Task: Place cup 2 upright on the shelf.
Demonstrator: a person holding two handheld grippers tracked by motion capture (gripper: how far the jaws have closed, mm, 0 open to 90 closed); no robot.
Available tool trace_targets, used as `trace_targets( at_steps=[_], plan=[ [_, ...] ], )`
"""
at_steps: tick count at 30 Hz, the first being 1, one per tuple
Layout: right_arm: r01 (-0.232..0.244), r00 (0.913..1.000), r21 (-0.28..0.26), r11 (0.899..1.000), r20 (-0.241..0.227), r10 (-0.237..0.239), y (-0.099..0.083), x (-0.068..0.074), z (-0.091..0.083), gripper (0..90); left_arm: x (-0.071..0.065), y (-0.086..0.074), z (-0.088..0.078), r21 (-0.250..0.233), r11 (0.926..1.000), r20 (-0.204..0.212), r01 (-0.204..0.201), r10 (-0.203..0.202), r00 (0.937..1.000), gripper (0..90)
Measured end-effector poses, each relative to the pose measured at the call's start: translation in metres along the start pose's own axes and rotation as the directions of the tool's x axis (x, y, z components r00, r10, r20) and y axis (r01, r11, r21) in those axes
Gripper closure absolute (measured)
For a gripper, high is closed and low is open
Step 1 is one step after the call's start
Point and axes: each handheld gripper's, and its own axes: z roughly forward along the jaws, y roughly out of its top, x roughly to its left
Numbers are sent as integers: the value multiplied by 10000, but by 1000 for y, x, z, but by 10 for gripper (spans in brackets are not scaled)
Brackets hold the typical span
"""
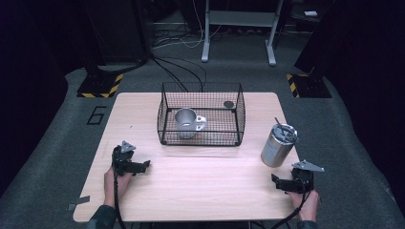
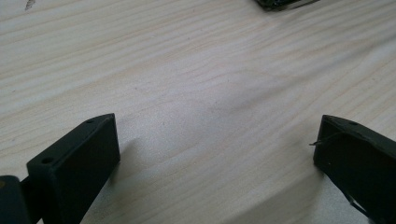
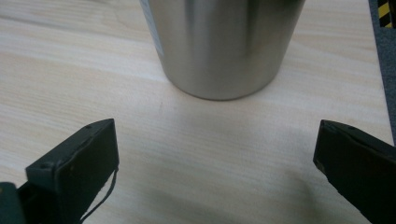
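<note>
A black wire basket [image 1: 200, 138] stands at the table's far middle, and a shiny metal mug [image 1: 187, 122] with a handle sits upright inside it. At the right stands a steel tumbler [image 1: 278, 145] with a lid and a straw. My right gripper [image 1: 279, 182] rests on the table just in front of the tumbler [image 3: 224, 46], open, with nothing between its jaws [image 3: 217, 140]. At the table's left, well short of the basket, my left gripper [image 1: 142, 165] lies open over bare wood [image 2: 217, 140].
A small dark disc [image 1: 229, 104] lies in the basket's back right corner. The light wooden table [image 1: 200, 186] has its front edge close behind both hands. Cables and stand legs [image 1: 205, 52] are on the grey floor beyond. A basket corner [image 2: 285, 3] shows at the top of the left gripper view.
</note>
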Motion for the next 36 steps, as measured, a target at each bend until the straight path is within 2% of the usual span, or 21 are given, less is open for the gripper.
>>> trace_targets(
  at_steps=[2, 3, 5, 6, 8, 9, 11, 12, 15, 21, 28, 36],
  plan=[
    [-25, 10000, -127, 9999, -55, 24, 4, 1, -3, 0, 0, 0, 1, -53, 10000, -36, 78, -78, 10000, 3],
    [-77, 9999, -172, 9998, -116, 75, 7, 2, -5, 0, 1, 1, -1, 186, 9998, -86, 52, -50, 9999, 2],
    [-118, 9998, -299, 9995, -187, 113, 12, 1, -7, 0, 0, 1, 1, -74, 9992, -371, 399, -401, 9985, 2],
    [-217, 9991, -384, 9990, -381, 202, 16, 1, -10, 0, 0, 1, 2, -79, 9990, -378, 441, -444, 9983, 2],
    [-167, 9991, -643, 9978, -391, 142, 24, 2, -16, 0, 0, 2, 2, 36, 9987, -337, 510, -508, 9981, 1],
    [-112, 9991, -706, 9974, -416, 83, 28, 3, -18, 0, 0, 3, 3, -70, 9984, -336, 563, -565, 9978, 0],
    [24, 9993, -837, 9965, -358, -54, 35, 5, -20, 0, 2, 4, 4, 86, 9995, -154, 302, -300, 9994, 0],
    [47, 9993, -872, 9962, -368, -80, 40, 6, -22, 0, 2, 4, 5, -10, 9995, -166, 302, -302, 9994, 0],
    [-62, 9987, -1138, 9935, -518, 3, 51, 7, -26, 0, 4, 6, 5, 93, 9999, -66, 95, -94, 9999, 0],
    [-169, 9989, -1387, 9902, -449, 108, 64, 6, -29, 0, 3, 5, 6, -12, 9999, -95, 146, -146, 9998, 2],
    [-10, 9990, -1609, 9870, -439, -61, 85, 7, -32, 0, 3, 5, 5, -17, 9999, -106, 161, -162, 9998, 2],
    [18, 9999, -1980, 9802, -161, -51, 105, 5, -32, 0, 3, 5, 5, -13, 9999, -106, 159, -159, 9998, 3]
  ],
)
